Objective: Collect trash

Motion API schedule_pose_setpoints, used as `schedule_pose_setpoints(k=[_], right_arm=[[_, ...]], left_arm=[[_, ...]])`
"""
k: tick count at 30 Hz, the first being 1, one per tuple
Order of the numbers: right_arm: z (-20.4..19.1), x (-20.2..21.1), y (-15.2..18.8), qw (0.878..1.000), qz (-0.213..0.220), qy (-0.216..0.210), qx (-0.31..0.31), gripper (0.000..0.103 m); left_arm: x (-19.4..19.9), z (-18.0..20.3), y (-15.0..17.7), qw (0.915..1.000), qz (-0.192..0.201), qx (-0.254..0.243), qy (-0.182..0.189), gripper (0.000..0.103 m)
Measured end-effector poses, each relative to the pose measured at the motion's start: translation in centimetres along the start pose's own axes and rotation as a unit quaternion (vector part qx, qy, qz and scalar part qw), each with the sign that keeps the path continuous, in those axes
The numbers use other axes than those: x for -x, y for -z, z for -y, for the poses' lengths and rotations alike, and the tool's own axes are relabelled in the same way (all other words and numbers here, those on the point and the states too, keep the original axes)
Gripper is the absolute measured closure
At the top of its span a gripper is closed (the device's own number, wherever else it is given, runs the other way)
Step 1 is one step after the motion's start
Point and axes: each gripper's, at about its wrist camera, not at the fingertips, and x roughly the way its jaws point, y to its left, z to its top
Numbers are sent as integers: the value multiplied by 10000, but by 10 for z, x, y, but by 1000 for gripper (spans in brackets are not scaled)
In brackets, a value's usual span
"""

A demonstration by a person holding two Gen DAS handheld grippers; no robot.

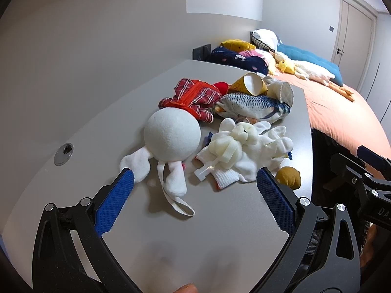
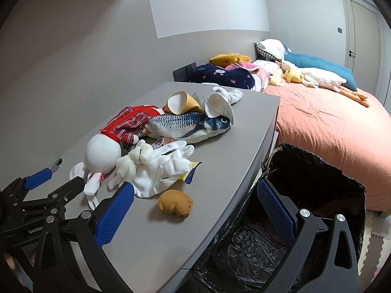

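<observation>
Your left hand-held gripper [image 1: 195, 183] and right hand-held gripper [image 2: 195, 200] hang spread and empty over the bench [image 2: 158, 239], nothing picked yet; next, reach the wrapper [image 2: 190, 172] under the glove [image 2: 158, 171], then the bin [image 2: 305, 183].

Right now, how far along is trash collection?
Nothing looks done: the lined bin beside the table shows only black liner. Nothing in hand: left gripper and right gripper are both open. Left: the paper cone and the blue-yellow wrapper under the white glove, mixed among plush toys.
</observation>
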Motion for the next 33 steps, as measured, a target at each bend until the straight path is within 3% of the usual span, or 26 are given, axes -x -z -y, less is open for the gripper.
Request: schedule_pose_setpoints(k=[15, 24, 28, 33], right_arm=[[5, 0, 0, 10000, 18, 11, 16, 3], [1, -16, 7, 9995, 1, -163, 257, 3], [0, -29, 11, 9990, -110, -309, 301, 3], [-1, -50, 18, 9973, -352, -586, 253, 15]], left_arm=[[-5, -1, 1, 9999, -81, 31, 110, 6], [-11, -4, 1, 9997, -9, -105, -204, 6], [-19, -11, 0, 9998, -147, 19, -144, 6], [-24, -15, 1, 9998, -186, 75, -53, 6]])
